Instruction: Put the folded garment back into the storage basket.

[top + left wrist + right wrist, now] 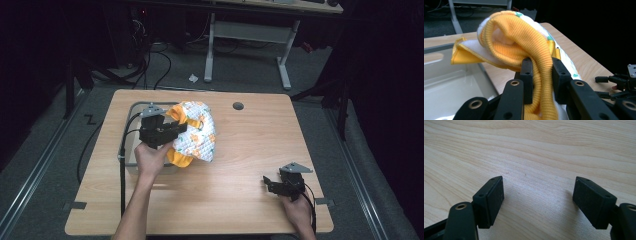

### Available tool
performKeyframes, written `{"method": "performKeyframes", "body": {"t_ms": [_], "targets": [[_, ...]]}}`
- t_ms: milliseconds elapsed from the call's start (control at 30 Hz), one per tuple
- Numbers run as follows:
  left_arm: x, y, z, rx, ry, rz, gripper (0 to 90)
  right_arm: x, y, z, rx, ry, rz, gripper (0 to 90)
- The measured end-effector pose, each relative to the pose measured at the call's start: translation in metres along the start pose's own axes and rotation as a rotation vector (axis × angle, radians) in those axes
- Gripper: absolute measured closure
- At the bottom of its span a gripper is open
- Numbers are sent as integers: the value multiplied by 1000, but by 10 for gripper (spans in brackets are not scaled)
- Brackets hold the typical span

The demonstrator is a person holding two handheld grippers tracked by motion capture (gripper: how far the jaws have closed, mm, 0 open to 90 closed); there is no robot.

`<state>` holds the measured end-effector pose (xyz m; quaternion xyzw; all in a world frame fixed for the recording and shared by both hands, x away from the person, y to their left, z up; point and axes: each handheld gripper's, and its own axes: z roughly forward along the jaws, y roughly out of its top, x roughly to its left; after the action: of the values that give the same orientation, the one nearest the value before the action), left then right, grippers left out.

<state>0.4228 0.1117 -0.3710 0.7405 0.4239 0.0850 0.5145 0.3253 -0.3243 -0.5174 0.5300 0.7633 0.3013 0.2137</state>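
A padded garment (pixel 197 132), white with an orange and green print and an orange knit trim (pixel 524 42), hangs lifted beside a pale bin (pixel 131 150) at the table's left. My left gripper (pixel 175 131) is shut on the orange trim, which runs between its two black pads (pixel 527 80). My right gripper (pixel 267 184) rests low over the table near the front right corner, jaws spread wide with nothing between them. In the right gripper view its pads (pixel 491 200) stand far apart above bare wood (pixel 536 157).
The wooden table (pixel 250 150) has a round cable hole (pixel 238 106) near its far edge. A cable (pixel 122 165) trails from the left gripper across the bin. Beyond the table stand a white desk frame (pixel 247 35) and floor cables.
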Motion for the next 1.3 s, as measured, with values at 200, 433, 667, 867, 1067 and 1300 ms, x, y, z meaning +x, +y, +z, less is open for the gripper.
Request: {"method": "performKeyframes", "body": {"t_ms": [200,433,667,867,1067,1300], "targets": [[12,-2,-14,-17,28,-16,742,0,0,0,-1,-1,0,252],[24,-4,-31,-28,76,-24,741,0,0,0,2,1,-1,252],[39,-8,-41,-18,126,-42,741,0,0,0,0,0,-1,252],[50,-11,-43,-5,167,-41,742,0,0,0,2,0,-1,252],[56,-12,-39,20,184,-36,741,0,0,0,2,0,0,252],[68,-15,-30,55,189,-46,741,0,0,0,2,0,0,252]]}}
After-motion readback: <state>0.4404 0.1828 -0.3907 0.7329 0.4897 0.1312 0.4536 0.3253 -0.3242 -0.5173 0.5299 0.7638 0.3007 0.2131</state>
